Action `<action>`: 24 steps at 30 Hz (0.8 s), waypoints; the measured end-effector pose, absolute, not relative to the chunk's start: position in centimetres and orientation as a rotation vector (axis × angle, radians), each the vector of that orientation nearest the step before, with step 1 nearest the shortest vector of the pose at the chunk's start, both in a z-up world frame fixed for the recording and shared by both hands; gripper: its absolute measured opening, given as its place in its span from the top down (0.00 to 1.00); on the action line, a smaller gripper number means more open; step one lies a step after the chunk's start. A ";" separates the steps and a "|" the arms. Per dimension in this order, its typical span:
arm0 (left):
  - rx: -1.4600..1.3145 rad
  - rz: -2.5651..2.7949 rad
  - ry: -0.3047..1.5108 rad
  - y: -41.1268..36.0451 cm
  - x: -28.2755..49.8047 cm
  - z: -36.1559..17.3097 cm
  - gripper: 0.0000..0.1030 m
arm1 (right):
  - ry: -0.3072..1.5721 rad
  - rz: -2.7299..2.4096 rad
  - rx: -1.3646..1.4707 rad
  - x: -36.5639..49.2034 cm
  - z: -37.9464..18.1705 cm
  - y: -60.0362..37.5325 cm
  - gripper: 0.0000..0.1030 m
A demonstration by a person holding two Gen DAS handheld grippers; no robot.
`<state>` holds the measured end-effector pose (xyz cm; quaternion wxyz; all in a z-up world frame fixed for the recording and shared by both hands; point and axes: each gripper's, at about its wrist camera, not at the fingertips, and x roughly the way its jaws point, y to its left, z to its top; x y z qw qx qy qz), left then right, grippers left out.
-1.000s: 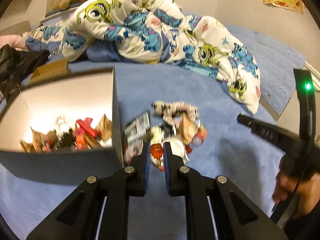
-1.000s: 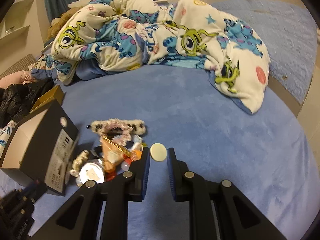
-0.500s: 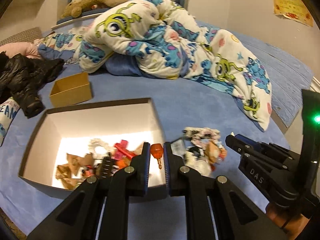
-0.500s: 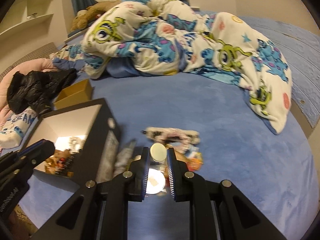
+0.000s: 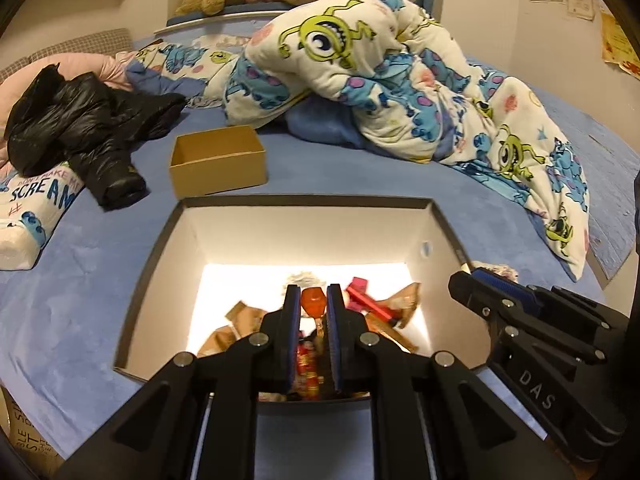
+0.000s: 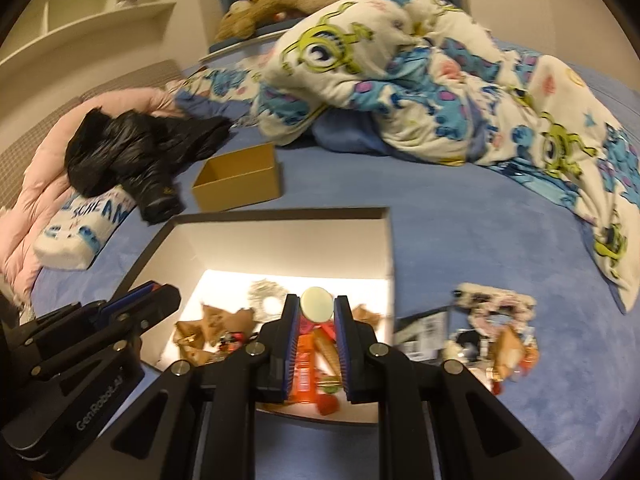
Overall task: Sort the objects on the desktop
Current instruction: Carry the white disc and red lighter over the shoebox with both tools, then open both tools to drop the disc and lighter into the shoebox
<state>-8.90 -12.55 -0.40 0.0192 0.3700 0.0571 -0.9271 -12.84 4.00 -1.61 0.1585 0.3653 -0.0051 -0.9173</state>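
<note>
Orange and translucent, a small trinket (image 5: 313,303) sits clenched between the pads of the left gripper (image 5: 313,300), seen through the left wrist camera hanging over the open box (image 5: 160,240). The box, dark outside and pale inside, lies on a blue bedspread (image 5: 100,280) and already holds brown wrappers (image 5: 240,316) and a red piece (image 5: 366,300). A cardboard tray (image 5: 218,160) stands beyond it at 11 o'clock, a black jacket (image 5: 80,120) at 10 o'clock. The right gripper's fingers (image 5: 500,292) reach in from 3 o'clock, just over the box's right wall.

From the right wrist camera, the right gripper (image 6: 316,306) grasps a cream disc (image 6: 317,304) edge-on, also over the box's lit floor. The unsorted pile (image 6: 492,340), a fuzzy scrunchie (image 6: 496,300) among it, lies on the bedspread at 3 o'clock, outside the box. The left gripper's body fills the frame at 8 o'clock.

The step in hand appears to be the drop. Done well, each tool would likely open only once its load is clearly inside the walls, low enough that the disc cannot roll or bounce out, and with the two tools kept apart so neither knocks the other. The disc, gripped by its rim, may slip sideways on release.
</note>
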 end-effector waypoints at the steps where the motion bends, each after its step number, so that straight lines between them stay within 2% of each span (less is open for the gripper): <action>1: 1.150 -2.874 0.178 -12.9 -8.9 -0.5 0.87 | -0.009 -2.616 1.049 -12.9 -1.8 3.5 0.83; 24: 1.250 -2.831 0.169 -14.0 -10.6 -5.3 0.87 | -0.039 -2.581 1.133 -14.7 -5.2 2.0 0.83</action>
